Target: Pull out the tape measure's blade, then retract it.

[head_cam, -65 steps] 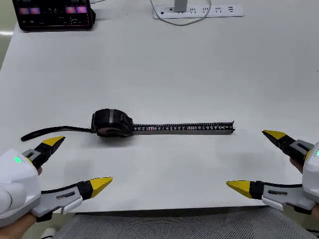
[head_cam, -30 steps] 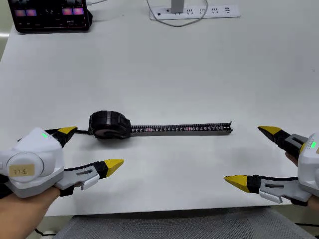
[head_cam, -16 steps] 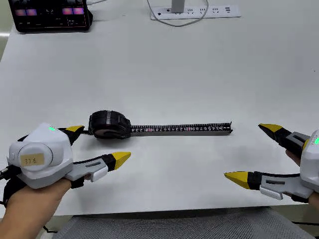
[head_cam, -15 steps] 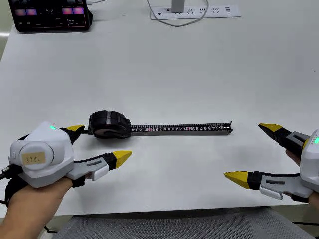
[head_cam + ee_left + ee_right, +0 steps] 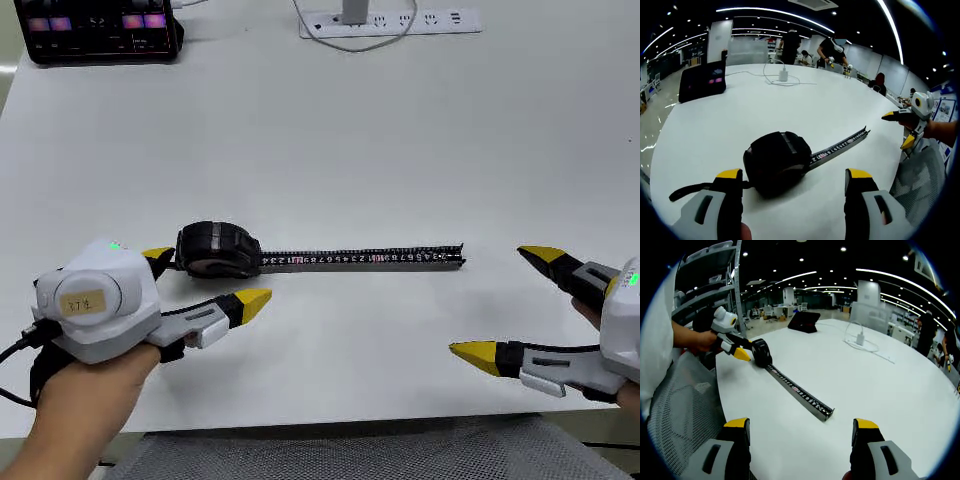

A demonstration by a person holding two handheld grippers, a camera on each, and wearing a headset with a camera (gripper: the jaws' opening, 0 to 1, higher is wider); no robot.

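Blade [image 5: 365, 258] out; I reckon retraction's next. My left gripper [image 5: 207, 275] and right gripper [image 5: 497, 300] both gape empty. Left should clamp the tape measure [image 5: 215, 248].

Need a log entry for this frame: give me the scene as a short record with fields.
surface: white table
left tool: open, one jaw on each side of the case, not closed on it
right tool: open, empty, apart from the blade's end
tape measure case: black, resting on the table
blade: pulled out, lying flat, free end toward the right tool
strap: black, trailing from the case
far edge: power strip
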